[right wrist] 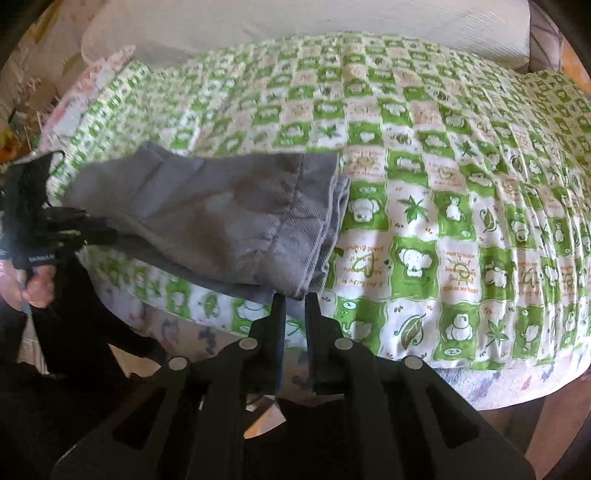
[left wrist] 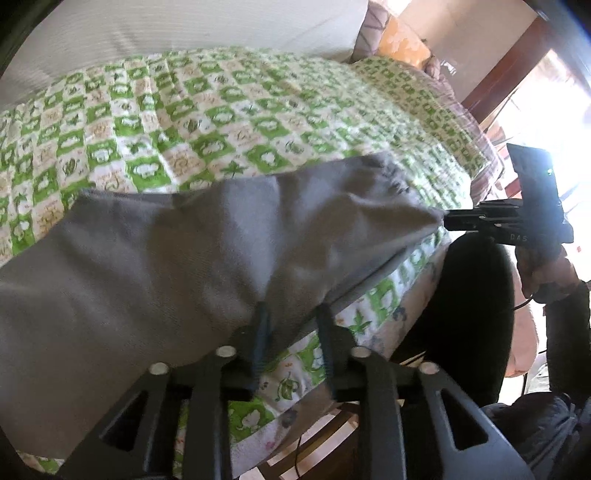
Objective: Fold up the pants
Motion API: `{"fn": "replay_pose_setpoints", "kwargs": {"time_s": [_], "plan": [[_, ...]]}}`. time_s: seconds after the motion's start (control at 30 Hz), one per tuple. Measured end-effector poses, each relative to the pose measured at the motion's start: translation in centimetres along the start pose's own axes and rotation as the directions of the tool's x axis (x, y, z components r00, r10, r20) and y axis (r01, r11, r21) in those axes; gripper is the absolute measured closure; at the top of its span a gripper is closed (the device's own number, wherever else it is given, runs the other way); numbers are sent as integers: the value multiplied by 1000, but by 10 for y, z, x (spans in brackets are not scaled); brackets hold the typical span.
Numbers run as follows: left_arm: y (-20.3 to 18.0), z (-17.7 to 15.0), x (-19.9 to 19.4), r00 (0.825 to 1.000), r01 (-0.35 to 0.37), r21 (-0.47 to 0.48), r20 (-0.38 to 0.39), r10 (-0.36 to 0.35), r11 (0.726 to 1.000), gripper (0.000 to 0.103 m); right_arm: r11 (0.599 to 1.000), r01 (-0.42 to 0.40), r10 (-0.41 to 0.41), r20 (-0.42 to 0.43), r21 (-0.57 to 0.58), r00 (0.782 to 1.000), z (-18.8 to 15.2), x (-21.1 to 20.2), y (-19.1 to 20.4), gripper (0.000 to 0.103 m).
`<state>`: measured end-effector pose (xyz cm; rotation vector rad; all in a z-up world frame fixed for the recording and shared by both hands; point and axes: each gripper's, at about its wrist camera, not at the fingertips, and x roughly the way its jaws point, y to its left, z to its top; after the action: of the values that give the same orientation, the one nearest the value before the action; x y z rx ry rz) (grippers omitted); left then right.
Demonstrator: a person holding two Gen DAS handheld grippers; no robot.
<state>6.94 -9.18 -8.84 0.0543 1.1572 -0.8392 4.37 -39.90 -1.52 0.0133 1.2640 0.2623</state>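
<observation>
The grey pants (left wrist: 177, 258) lie partly folded on a bed with a green and white patterned quilt (left wrist: 192, 110). My left gripper (left wrist: 291, 312) is shut on the near edge of the pants. My right gripper (right wrist: 295, 297) is shut on a corner of the pants (right wrist: 229, 214) at the hem end. In the left wrist view the right gripper (left wrist: 448, 218) shows at the right, pinching the far corner of the cloth. In the right wrist view the left gripper (right wrist: 107, 230) shows at the left edge, on the other end of the pants.
A white pillow or headboard cushion (right wrist: 295, 18) runs along the far side of the bed. An orange cushion (left wrist: 402, 44) lies at the far right. The bed's near edge (right wrist: 480, 380) drops to a wooden floor. A bright doorway (left wrist: 535, 103) is at the right.
</observation>
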Motion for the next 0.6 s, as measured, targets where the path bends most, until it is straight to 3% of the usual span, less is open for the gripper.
{"fn": "replay_pose_setpoints", "kwargs": {"time_s": [0.13, 0.27, 0.6], "plan": [[-8, 3, -14, 999, 7, 15, 35, -7, 1000, 69, 1000, -10, 10, 45, -5, 999, 3, -19, 5, 89], [0, 2, -22, 998, -24, -11, 59, 24, 1000, 69, 994, -110, 109, 126, -2, 986, 18, -29, 17, 89], [57, -19, -60, 986, -70, -228, 134, 102, 971, 69, 962, -239, 249, 65, -131, 966, 72, 34, 96, 89]]}}
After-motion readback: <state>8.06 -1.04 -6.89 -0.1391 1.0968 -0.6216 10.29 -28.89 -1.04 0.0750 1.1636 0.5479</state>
